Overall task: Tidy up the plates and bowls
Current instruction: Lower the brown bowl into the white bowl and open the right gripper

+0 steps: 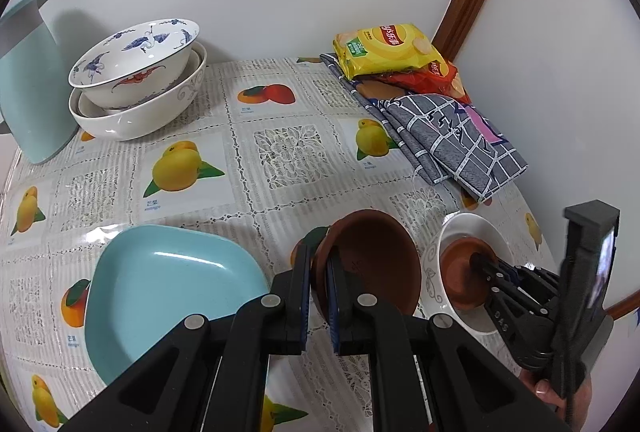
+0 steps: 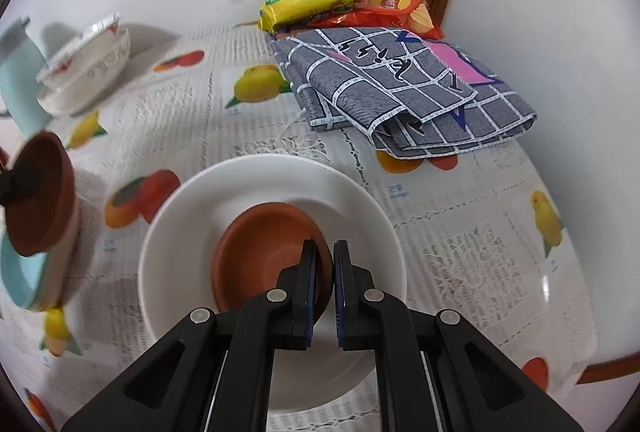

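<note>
Table [image 1: 280,192], fruit-print cover: nested bowls [image 1: 136,104], blue plate [image 1: 160,292], white bowl [image 2: 260,184], cloth [image 1: 452,136], jug [image 1: 28,92].

Your left gripper [image 1: 318,264]: black linkage arms | blue finger pads | silver pivot pins; your right gripper [image 2: 324,264]: same build | white "DAS" lettering.

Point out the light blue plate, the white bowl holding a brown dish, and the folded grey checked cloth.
light blue plate [image 1: 160,288], left wrist view, inner base
white bowl [image 2: 352,192], right wrist view, far inner wall
grey checked cloth [image 2: 400,88], right wrist view, top fold
</note>
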A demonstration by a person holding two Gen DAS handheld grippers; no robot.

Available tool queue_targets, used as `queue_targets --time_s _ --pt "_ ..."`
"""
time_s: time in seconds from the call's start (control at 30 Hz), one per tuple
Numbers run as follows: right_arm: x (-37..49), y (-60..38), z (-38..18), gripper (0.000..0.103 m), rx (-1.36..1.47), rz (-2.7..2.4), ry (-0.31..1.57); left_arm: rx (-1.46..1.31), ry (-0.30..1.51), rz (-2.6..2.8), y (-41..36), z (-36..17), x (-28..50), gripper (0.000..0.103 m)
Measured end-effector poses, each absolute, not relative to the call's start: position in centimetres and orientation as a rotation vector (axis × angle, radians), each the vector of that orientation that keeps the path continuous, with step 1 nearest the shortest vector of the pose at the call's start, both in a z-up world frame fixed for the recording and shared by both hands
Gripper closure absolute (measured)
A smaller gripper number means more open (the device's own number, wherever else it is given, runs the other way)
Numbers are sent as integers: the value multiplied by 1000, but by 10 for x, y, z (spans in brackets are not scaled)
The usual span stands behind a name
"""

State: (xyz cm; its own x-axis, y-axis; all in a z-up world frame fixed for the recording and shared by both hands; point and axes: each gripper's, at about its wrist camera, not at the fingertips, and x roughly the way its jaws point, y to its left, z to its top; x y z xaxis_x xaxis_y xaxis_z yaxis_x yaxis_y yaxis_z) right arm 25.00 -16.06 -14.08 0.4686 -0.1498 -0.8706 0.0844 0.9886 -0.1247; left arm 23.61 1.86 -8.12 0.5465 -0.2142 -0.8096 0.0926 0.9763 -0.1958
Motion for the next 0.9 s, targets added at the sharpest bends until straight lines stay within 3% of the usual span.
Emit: queue_targets --time_s 0.5,0.73,0.9 --pt "254 -152 -151 89 -125 -148 1110 -137 977 -171 25 -82 232 95" --pt "255 -149 -153 80 -134 -117 1103 -147 985 -152 34 -84 229 95" --pt "253 -151 -148 64 -97 -85 1079 -144 987 -145 35 -83 225 95"
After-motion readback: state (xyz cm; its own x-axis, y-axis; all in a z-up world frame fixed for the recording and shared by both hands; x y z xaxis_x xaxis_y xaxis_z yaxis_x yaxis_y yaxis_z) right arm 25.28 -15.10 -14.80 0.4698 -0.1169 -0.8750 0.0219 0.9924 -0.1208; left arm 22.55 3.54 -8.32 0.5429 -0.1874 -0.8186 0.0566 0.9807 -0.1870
